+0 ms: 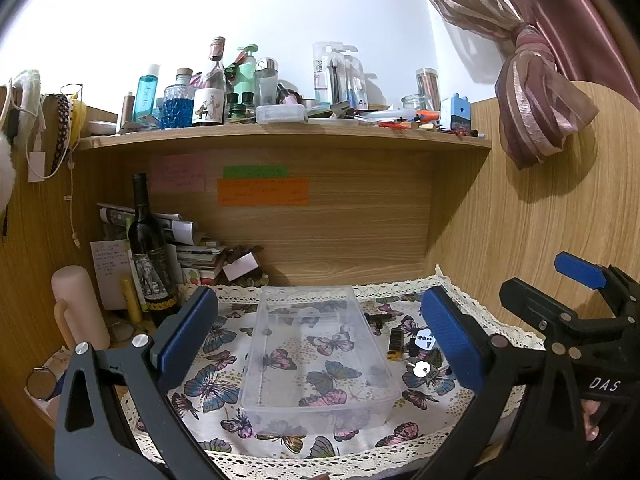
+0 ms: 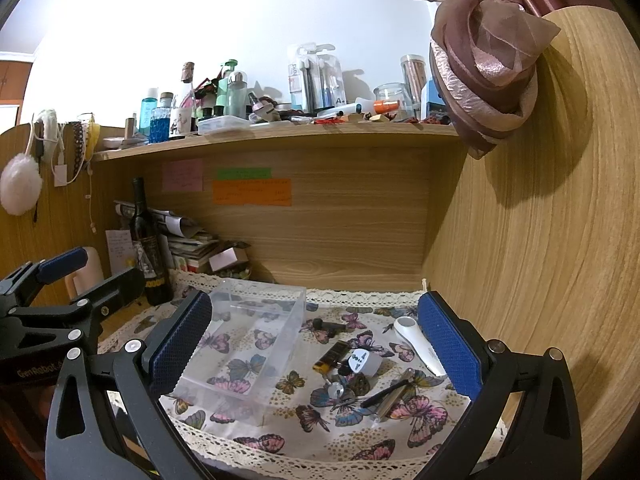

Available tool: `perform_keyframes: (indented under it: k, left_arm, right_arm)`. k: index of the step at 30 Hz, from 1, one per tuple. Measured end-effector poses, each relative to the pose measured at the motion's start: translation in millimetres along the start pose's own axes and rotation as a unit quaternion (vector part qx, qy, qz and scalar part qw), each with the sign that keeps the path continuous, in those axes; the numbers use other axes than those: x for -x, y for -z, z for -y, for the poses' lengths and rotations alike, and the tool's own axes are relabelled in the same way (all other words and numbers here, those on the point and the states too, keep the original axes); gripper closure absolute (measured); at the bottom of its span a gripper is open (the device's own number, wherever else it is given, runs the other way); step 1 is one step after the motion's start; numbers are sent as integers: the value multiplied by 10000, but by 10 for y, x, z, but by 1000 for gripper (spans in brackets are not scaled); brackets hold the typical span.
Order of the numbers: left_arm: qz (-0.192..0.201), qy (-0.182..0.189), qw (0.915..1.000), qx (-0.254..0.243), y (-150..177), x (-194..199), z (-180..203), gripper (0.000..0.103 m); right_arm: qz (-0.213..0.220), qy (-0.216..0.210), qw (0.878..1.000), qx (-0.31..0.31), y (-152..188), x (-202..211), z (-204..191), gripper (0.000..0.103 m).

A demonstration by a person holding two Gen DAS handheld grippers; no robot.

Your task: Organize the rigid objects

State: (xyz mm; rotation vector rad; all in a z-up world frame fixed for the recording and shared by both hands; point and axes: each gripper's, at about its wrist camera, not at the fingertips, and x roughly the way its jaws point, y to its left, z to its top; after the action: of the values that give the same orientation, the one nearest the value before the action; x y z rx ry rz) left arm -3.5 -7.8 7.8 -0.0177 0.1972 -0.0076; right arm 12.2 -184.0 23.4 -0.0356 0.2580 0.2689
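A clear plastic bin (image 1: 316, 360) lies empty on the butterfly cloth (image 1: 208, 384); it also shows in the right wrist view (image 2: 244, 344). My left gripper (image 1: 320, 344) is open, its jaws either side of the bin and above it. My right gripper (image 2: 316, 344) is open and empty above a cluster of small items to the bin's right: a yellow-black lighter (image 2: 330, 358), a grey plug adapter (image 2: 362, 362), a white device (image 2: 416, 344), a black pen (image 2: 384, 394), a small black tool (image 2: 326, 326) and a metal clip (image 2: 338, 390). The lighter (image 1: 395, 344) and adapter (image 1: 424, 338) show in the left view.
A dark wine bottle (image 1: 150, 256), a paper stack (image 1: 192, 252) and a pink cylinder (image 1: 78, 308) stand at the back left. A crowded shelf (image 1: 280, 136) hangs above. A wooden side panel (image 2: 540, 240) closes the right. A tied pink curtain (image 2: 484, 68) hangs there.
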Motion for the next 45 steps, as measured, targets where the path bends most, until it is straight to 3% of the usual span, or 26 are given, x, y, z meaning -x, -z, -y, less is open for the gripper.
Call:
perform_keyframes:
  k: [24, 32, 33, 36, 39, 45]
  left_arm:
    - [-52, 84, 9999, 59, 25, -58, -41, 0]
    - [-312, 261, 9989, 245, 27, -331, -236, 0]
    - [-351, 235, 9988, 257, 30, -376, -268, 1]
    - [-522, 97, 9984, 196, 28, -525, -353, 19]
    - [-844, 159, 9960, 230, 37, -735, -479, 21]
    - [-1526, 112, 9882, 110, 91, -1224, -711, 35]
  right_arm:
    - [-34, -1, 10000, 8, -55, 6, -35, 0]
    - [-363, 12, 9993, -50, -2, -318, 40, 0]
    - [-439, -2, 9990, -73, 1, -375, 60, 0]
    - [-624, -37, 9979, -169, 15, -529, 141, 5]
    - [-841, -53, 9961, -276, 20, -695, 226, 15]
    - [-1268, 42, 9914, -332, 46, -1008, 411, 29]
